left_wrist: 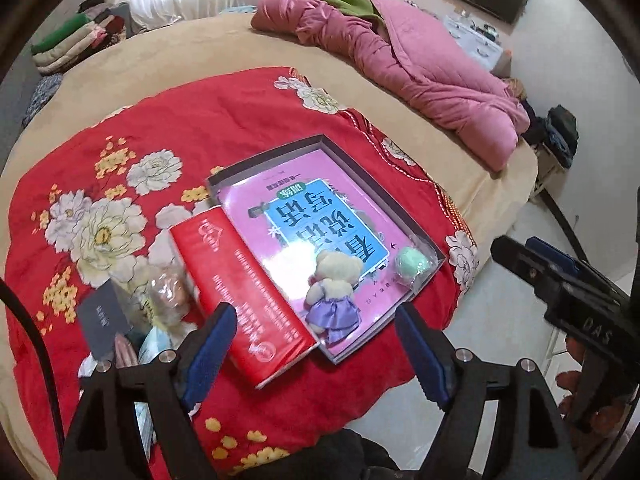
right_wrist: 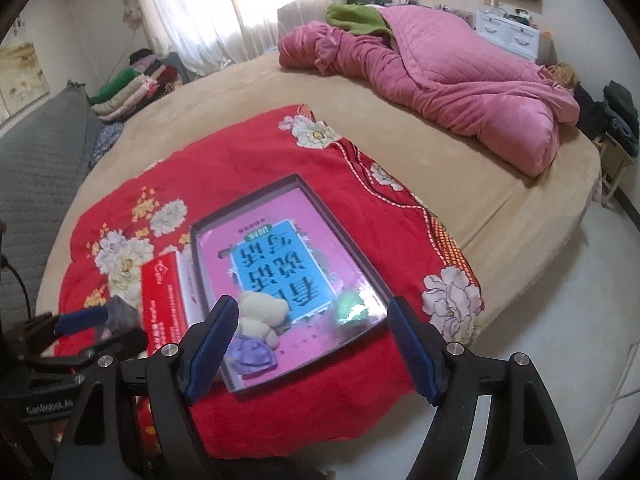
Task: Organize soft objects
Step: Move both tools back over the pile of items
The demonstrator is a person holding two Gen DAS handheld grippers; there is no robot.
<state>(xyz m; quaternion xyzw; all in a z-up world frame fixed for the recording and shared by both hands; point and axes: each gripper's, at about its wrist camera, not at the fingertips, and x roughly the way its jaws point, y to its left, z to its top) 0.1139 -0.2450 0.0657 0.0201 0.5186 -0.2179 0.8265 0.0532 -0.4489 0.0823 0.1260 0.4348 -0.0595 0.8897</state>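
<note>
A shallow grey box (left_wrist: 264, 160) (right_wrist: 288, 182) lies on a red flowered quilt (left_wrist: 224, 120) (right_wrist: 240, 152) on the bed. It holds a pink book, a small cream teddy bear in a purple dress (left_wrist: 334, 292) (right_wrist: 258, 326) and a green soft ball in clear wrap (left_wrist: 412, 265) (right_wrist: 352, 307). A wrapped soft toy (left_wrist: 170, 292) lies left of a red book (left_wrist: 240, 300) (right_wrist: 164, 304). My left gripper (left_wrist: 316, 356) is open and empty above the box's near end. My right gripper (right_wrist: 312, 352) is open and empty over the box, beside the bear.
A pink duvet (left_wrist: 420, 68) (right_wrist: 460, 88) with a green cloth lies at the far side of the tan bed. Folded clothes (left_wrist: 76, 40) (right_wrist: 128, 88) are stacked far left. A dark card (left_wrist: 102, 320) and small packets lie at the quilt's left. Bare floor (right_wrist: 560, 320) lies right.
</note>
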